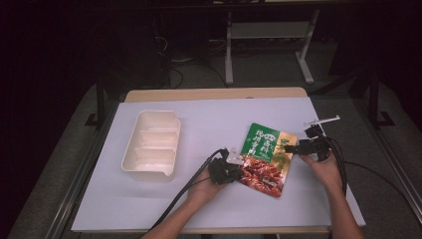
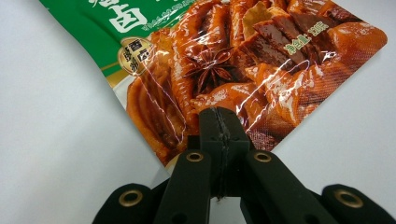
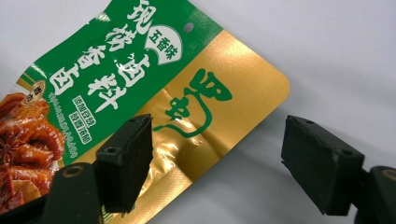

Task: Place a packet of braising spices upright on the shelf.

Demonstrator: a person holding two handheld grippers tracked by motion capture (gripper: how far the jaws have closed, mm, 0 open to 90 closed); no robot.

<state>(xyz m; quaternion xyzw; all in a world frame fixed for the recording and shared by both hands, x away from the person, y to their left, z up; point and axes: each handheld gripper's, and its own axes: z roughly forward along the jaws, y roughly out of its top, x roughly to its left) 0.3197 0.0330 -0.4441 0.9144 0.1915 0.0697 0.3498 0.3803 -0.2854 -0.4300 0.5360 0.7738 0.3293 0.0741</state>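
Green sauce packet [image 1: 266, 158] pinched in left tool [image 1: 234, 169], right tool [image 1: 298, 148] agape.

The left gripper [image 2: 219, 122] has its two black jaws pressed tight together on the bottom edge of a shiny food packet [image 2: 224, 60]. The packet is green and reddish brown, lying on a white table [image 2: 56, 154]

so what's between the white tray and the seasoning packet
Nothing: in the high view, just bare white table cover lies between the white tray and the seasoning packet. The left claw, near the packet's lower edge, stays below that stretch.
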